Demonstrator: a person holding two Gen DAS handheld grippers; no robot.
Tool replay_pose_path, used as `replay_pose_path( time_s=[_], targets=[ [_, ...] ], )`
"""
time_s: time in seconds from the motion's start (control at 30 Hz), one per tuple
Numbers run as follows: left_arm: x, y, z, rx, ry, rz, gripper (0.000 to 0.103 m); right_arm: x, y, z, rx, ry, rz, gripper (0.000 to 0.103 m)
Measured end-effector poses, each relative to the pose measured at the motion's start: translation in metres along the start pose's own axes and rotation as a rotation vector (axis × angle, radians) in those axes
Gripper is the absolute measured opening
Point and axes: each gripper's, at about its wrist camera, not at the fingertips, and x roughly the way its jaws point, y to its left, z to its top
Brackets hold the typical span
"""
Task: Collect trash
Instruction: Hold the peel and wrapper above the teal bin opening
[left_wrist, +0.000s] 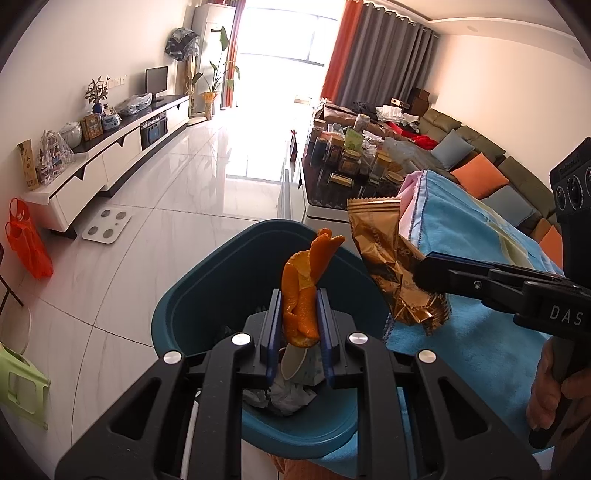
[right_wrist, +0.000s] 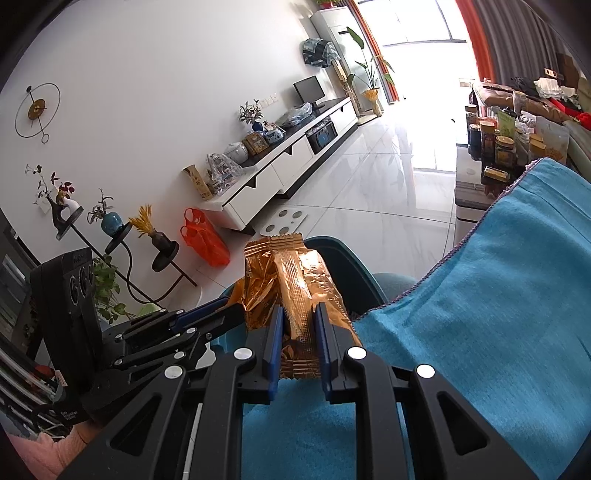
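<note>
With the left claw clamped on the orange peel right over the teal bin & the right claw pinching the gold wrapper at the bin's edge beside the blue cloth, pls bring the wrapper fully above the opening, then let both go.

orange peel: orange, pale inside | snack wrapper: shiny gold-copper, fine print | trash bin: dark teal | towel: turquoise, purple stitched edge | gripper pads: blue, black frame
</note>
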Motion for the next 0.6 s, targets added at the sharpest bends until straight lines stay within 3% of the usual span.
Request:
replay_pose_path(
  time_s=[0.6],
  targets=[
    [0.019, 0.003, 0.002, -0.019, 0.028, 0.007, 0.018, 0.016, 0.009, 0.007, 0.006, 0.039, -0.025, 0.016]
  ],
)
